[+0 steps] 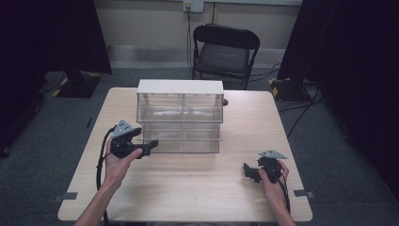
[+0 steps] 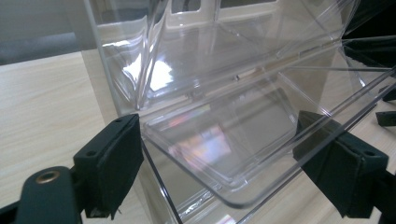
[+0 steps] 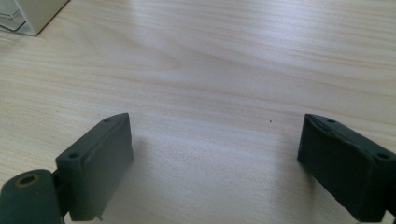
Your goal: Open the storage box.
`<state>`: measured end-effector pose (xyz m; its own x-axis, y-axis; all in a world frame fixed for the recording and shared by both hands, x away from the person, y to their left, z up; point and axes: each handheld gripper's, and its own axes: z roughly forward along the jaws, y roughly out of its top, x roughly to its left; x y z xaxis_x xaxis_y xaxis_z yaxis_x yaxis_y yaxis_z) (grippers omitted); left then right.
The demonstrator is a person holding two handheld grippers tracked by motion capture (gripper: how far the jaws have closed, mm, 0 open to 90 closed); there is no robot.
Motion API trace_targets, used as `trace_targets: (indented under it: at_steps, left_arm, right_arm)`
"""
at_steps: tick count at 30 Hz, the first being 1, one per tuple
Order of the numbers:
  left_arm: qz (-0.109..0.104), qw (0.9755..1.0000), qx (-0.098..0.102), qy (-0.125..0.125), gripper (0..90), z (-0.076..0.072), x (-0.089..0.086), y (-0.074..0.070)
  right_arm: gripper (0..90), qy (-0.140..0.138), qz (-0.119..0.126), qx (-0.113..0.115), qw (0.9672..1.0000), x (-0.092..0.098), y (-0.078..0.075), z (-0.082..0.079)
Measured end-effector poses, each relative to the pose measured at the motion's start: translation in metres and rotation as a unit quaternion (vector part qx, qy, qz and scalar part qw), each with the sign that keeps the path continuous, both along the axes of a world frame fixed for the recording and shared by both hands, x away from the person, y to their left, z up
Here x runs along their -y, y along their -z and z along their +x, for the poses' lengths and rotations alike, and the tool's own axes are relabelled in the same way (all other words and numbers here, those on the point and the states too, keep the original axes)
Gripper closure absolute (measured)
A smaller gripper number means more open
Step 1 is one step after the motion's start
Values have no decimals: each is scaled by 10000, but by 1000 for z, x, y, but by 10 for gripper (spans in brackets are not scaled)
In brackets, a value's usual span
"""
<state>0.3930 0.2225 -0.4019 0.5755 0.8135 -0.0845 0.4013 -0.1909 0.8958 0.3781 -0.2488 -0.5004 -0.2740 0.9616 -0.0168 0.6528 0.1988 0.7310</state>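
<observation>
A clear plastic drawer cabinet [image 1: 179,113] with a white top stands mid-table. Its lower-left drawer [image 1: 162,139] is pulled out a little. My left gripper [image 1: 151,147] is at that drawer's front left corner. In the left gripper view the jaws of the left gripper [image 2: 219,149] stand wide apart, with the empty drawer's [image 2: 215,135] rounded corner between them. The rim reaches toward both pads, and I see no squeeze on it. My right gripper [image 1: 248,172] rests open near the table's front right, over bare wood [image 3: 215,158].
The wooden table [image 1: 188,188] has bare room in front of the cabinet. A corner of the cabinet [image 3: 28,14] shows at the right gripper view's top left. A black folding chair [image 1: 225,47] stands behind the table, with cables on the floor.
</observation>
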Motion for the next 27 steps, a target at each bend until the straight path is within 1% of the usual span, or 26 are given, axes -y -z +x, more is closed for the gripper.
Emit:
trace_targets:
  at_steps: [2,3,7,8,10,12,13,14,16,17,18,19,20,21,22,23,24,26,27]
  left_arm:
    - [26,10000,4,10,151,1,0,-2]
    - [-16,10000,23,-5,153,1,0,-3]
    - [-37,10000,46,-23,154,2,0,-3]
    - [-107,9999,37,-31,154,3,1,-3]
    - [-80,10000,24,-4,152,4,0,-4]
    - [-184,9998,50,-70,153,5,1,-8]
    - [-165,9998,40,-39,143,6,1,-12]
    - [-261,9996,41,-95,138,7,2,-14]
    - [-283,9995,27,-106,141,8,2,-15]
    - [-432,9990,33,-134,144,10,0,-18]
    - [-432,9990,33,-134,149,10,0,-18]
    - [-530,9985,55,-122,149,10,-1,-19]
    - [-573,9983,-25,-111,150,12,-2,-18]
    - [-573,9983,-25,-111,151,12,-2,-18]
    - [-496,9987,8,-119,152,12,-2,-17]
    - [-546,9984,13,-138,153,13,-2,-17]
    - [-546,9984,13,-138,153,13,-2,-17]
    - [-472,9988,-17,-100,151,14,-2,-19]
    - [-472,9988,-17,-100,150,14,-2,-19]
  right_arm:
    - [95,3,3,-2,10000,0,0,0]
    - [95,0,3,-2,10000,0,0,0]
    - [95,1,1,-1,10000,0,0,0]
    - [95,1,1,-1,10000,0,0,0]
    - [95,2,2,-2,10000,0,0,0]
    - [95,2,1,-2,10000,0,0,0]
    - [94,-1,-3,1,10000,0,0,0]
    - [93,1,-3,-1,10000,0,0,0]
    - [93,1,-3,-1,10000,0,0,0]
    - [92,0,1,-1,10000,0,0,0]
    - [92,-1,1,-1,10000,0,0,0]
    - [92,-1,1,-1,10000,0,0,0]
    - [92,-1,-4,-2,10000,0,0,0]
    - [92,-1,-4,-2,10000,0,0,0]
    - [92,0,-3,-1,10000,0,0,0]
    - [92,0,-4,-1,10000,0,0,0]
    - [92,0,-4,-1,10000,0,0,0]
    - [92,1,-5,0,10000,0,0,0]
    - [92,1,-5,0,10000,0,0,0]
